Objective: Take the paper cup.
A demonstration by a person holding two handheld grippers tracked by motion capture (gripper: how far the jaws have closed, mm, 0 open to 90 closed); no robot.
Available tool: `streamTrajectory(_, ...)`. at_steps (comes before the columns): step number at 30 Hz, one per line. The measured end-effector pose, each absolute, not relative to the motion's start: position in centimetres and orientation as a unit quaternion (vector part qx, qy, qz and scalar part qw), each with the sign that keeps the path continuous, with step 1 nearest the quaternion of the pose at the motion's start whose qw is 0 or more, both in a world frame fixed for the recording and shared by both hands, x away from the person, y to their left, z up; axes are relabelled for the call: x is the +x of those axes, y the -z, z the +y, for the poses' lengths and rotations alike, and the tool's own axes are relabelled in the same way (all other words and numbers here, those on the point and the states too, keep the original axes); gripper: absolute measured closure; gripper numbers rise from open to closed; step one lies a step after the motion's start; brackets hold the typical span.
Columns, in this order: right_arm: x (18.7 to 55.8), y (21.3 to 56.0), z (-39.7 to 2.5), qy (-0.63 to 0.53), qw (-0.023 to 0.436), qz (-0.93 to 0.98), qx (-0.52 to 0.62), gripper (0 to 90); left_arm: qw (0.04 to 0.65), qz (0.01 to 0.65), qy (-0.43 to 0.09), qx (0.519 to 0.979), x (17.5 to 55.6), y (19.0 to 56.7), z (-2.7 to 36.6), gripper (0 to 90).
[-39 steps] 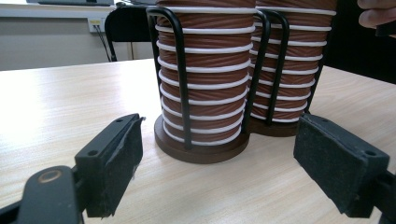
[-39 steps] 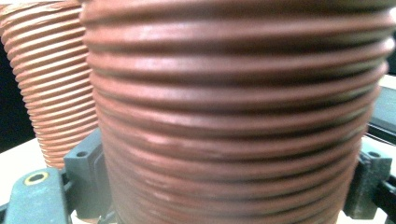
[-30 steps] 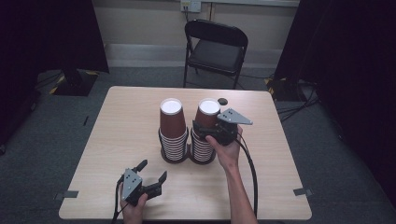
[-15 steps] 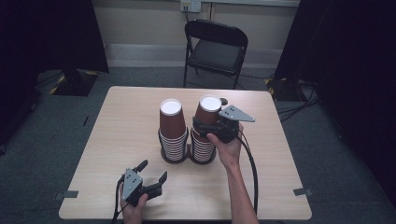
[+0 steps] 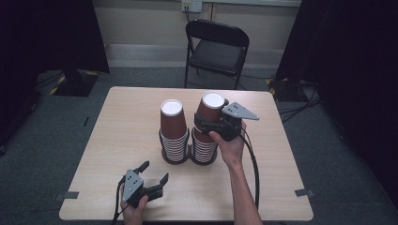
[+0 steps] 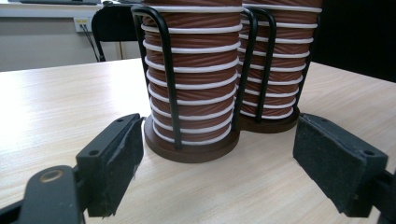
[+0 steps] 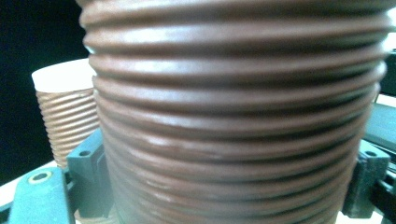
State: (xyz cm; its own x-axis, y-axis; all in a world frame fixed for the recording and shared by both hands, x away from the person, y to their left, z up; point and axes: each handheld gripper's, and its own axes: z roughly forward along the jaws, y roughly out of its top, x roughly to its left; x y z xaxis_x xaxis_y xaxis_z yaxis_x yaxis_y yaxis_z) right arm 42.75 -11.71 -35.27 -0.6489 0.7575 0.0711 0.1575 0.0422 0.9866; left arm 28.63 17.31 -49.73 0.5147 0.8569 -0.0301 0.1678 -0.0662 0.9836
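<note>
A pale wooden worktop point(image 5: 117, 140) is seen from above, with a black folding chair point(image 5: 217, 47) beyond its far edge. At its middle stand two stacks of ribbed brown paper cups with white rims, upside down, each in a black wire holder on a round dark base point(image 6: 191, 149). The two bases touch.

The right stack point(image 5: 205, 140) is the one being worked. Its top brown ribbed cup point(image 5: 210, 112) is gripped about mid-height by the right gripper point(image 5: 213, 126), jaws closed against the cup's sides; in the right gripper view the ribbed wall point(image 7: 233, 116) is pressed between both pads. The cup appears tilted slightly and partly raised off the stack, so a lift-off is judged to be the step in hand.

For that to be done well, the pull is best kept straight along the stack's axis, so the cup below is not dragged up with it. The squeeze is best held light: thin paper walls will buckle under a hard grip. The wire holder should be cleared before any sideways move is made.

The left stack point(image 5: 173, 136) stands untouched. The left gripper point(image 5: 152, 180) is held low near the worktop's front edge, jaws wide apart and empty, pointed at the holders and well placed to steady a base if one is tugged.
</note>
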Motion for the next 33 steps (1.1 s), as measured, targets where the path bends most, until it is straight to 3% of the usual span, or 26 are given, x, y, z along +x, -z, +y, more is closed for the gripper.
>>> streamTrajectory(25, 42.0, 32.5, -13.2, -0.642, 0.254, 0.642, 0.333, 13.7, 0.555, 0.394, -0.321, 0.659, 28.5, 49.7, 17.0, 21.9)
streamTrajectory(29, 41.9, 31.9, -13.6, -0.646, 0.253, 0.639, 0.333, 13.6, 0.558, 0.395, -0.305, 0.663, 28.8, 49.7, 17.2, 25.5)
streamTrajectory(33, 41.6, 31.5, -13.8, -0.649, 0.249, 0.637, 0.333, 13.6, 0.555, 0.397, -0.301, 0.666, 28.9, 49.7, 17.0, 23.6)
